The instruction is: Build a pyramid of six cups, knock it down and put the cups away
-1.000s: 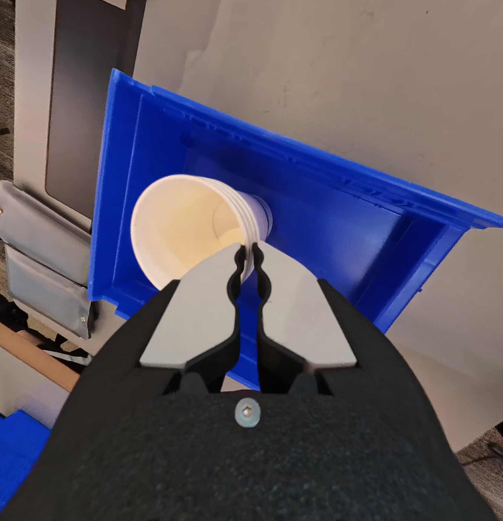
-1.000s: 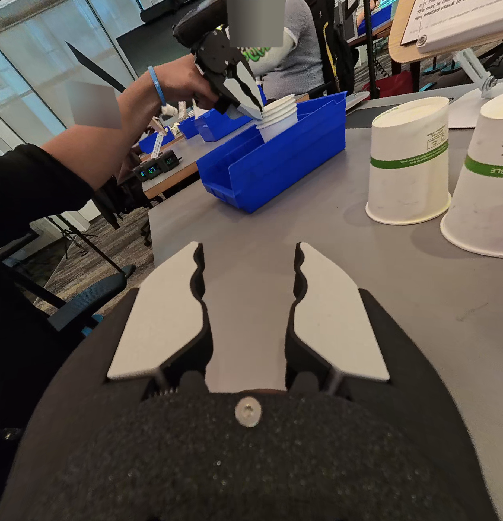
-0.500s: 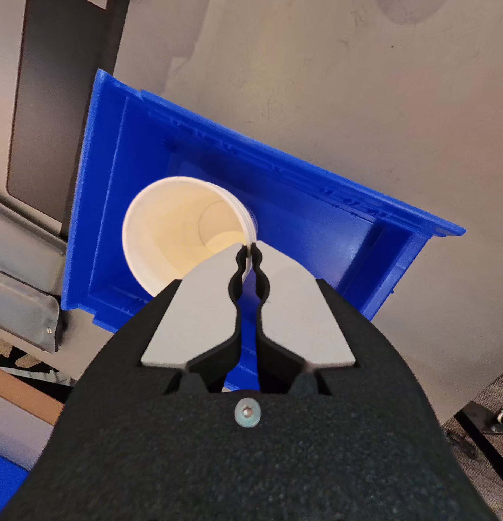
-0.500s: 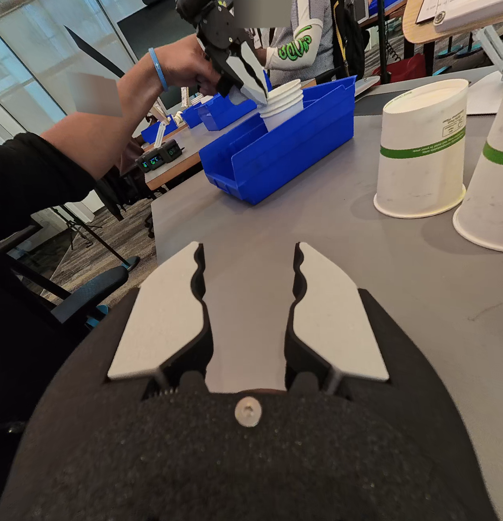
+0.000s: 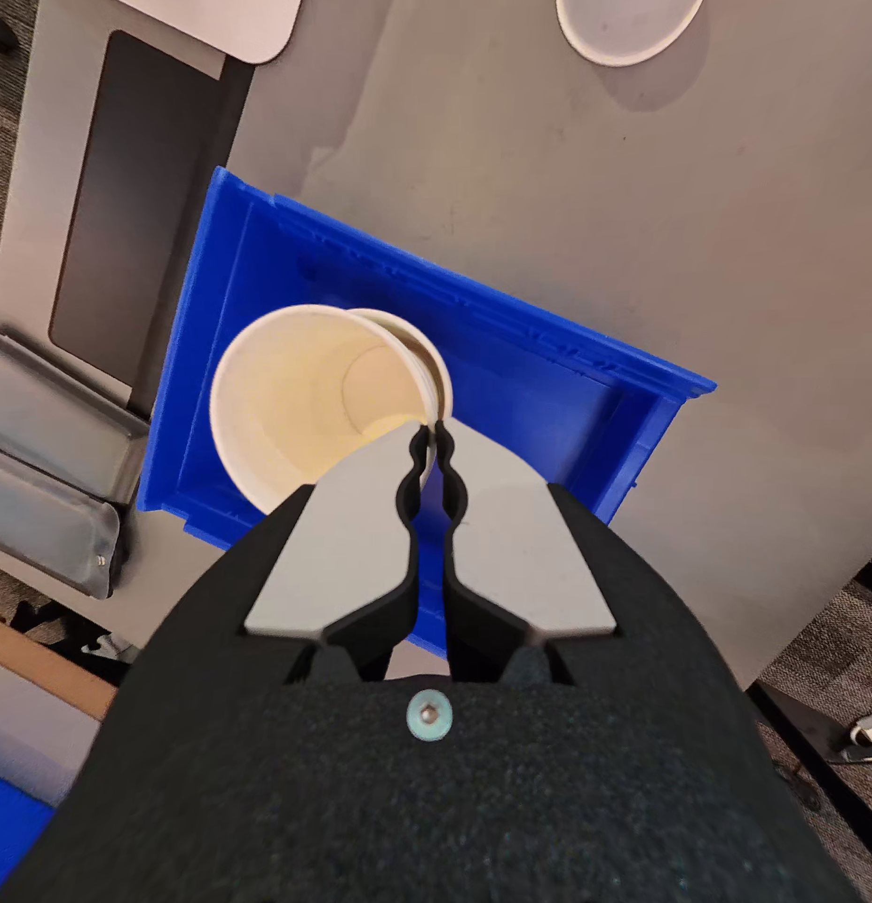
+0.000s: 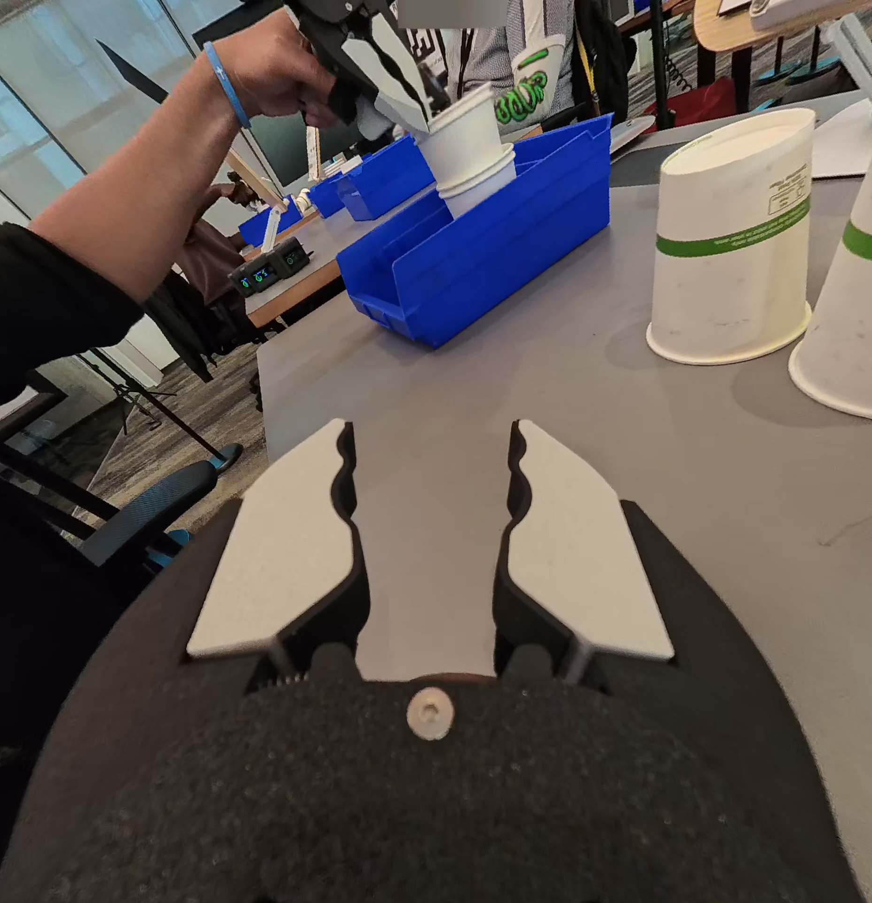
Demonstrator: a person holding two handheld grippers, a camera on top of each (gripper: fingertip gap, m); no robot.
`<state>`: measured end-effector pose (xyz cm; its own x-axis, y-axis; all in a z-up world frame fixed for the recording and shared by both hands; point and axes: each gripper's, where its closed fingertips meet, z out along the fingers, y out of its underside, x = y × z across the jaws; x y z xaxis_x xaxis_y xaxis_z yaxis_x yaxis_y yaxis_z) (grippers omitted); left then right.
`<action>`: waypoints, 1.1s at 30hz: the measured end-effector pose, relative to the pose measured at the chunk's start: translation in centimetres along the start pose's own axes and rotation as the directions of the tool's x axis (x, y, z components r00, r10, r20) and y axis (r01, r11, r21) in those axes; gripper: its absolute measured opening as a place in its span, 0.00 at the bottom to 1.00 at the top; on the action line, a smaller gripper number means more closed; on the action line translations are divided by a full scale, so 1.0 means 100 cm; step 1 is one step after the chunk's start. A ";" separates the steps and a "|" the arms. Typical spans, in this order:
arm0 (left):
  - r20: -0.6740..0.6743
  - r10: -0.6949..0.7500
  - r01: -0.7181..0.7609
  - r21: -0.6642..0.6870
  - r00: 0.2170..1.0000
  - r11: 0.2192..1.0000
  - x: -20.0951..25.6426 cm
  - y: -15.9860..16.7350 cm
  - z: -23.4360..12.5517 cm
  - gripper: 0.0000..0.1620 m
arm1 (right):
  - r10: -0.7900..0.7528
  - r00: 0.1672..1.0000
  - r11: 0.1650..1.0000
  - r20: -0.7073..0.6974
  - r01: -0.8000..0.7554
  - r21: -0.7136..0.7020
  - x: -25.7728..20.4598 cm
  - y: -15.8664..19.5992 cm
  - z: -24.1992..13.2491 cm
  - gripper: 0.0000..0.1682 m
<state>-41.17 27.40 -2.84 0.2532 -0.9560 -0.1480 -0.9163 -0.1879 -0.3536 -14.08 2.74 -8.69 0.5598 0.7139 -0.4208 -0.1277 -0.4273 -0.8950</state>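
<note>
Left claw (image 5: 431,430) pinches the rim of a white cup (image 5: 321,400), lifted partly out of the stack (image 6: 478,183) in the blue bin (image 5: 546,386) beneath; right claw (image 6: 431,430) gapes wide, empty, above the desk (image 6: 595,440)

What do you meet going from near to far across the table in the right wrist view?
Open right tongs → long blue plastic bin → white paper cup pinched at its rim by the left tongs above the stack.
</note>
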 end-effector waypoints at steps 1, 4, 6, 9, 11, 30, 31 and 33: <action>-0.009 -0.006 0.006 0.005 1.000 1.000 0.001 -0.001 0.000 0.02 | -0.004 1.000 1.000 -0.001 0.004 -0.004 0.000 0.001 0.000 0.35; 0.006 -0.017 0.017 0.005 1.000 1.000 -0.003 -0.001 0.003 0.02 | -0.007 1.000 1.000 0.001 0.007 -0.011 -0.001 0.002 0.001 0.35; -0.005 -0.026 0.026 -0.010 1.000 1.000 -0.003 0.000 0.006 0.02 | -0.008 1.000 1.000 0.000 0.008 -0.017 -0.001 0.003 0.001 0.35; -0.062 -0.054 0.054 -0.003 0.997 0.999 0.004 -0.002 0.011 0.02 | -0.003 1.000 1.000 0.002 0.003 -0.019 0.000 0.004 0.000 0.35; -0.136 -0.106 0.108 0.003 0.985 0.994 0.009 -0.004 0.014 0.02 | 0.003 1.000 1.000 0.007 -0.003 -0.020 0.000 0.004 -0.001 0.35; -0.224 -0.191 0.198 0.008 0.956 0.980 0.003 -0.018 -0.013 0.02 | -0.012 0.999 0.999 0.030 0.013 -0.038 -0.008 0.004 0.000 0.35; -0.219 -0.189 0.196 0.012 0.957 0.981 0.003 -0.019 -0.016 0.02 | -0.013 0.999 0.999 0.029 0.014 -0.037 -0.008 0.004 -0.001 0.35; -0.203 -0.182 0.192 0.028 0.962 0.981 0.001 -0.021 -0.023 0.02 | -0.015 1.000 0.999 0.026 0.016 -0.036 -0.008 0.004 0.000 0.35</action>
<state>-39.90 27.18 0.02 0.3477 -0.9312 0.1090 -0.8419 -0.3613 -0.4008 -14.52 2.01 -8.67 0.5401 0.7345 -0.4108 -0.0892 -0.4355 -0.8958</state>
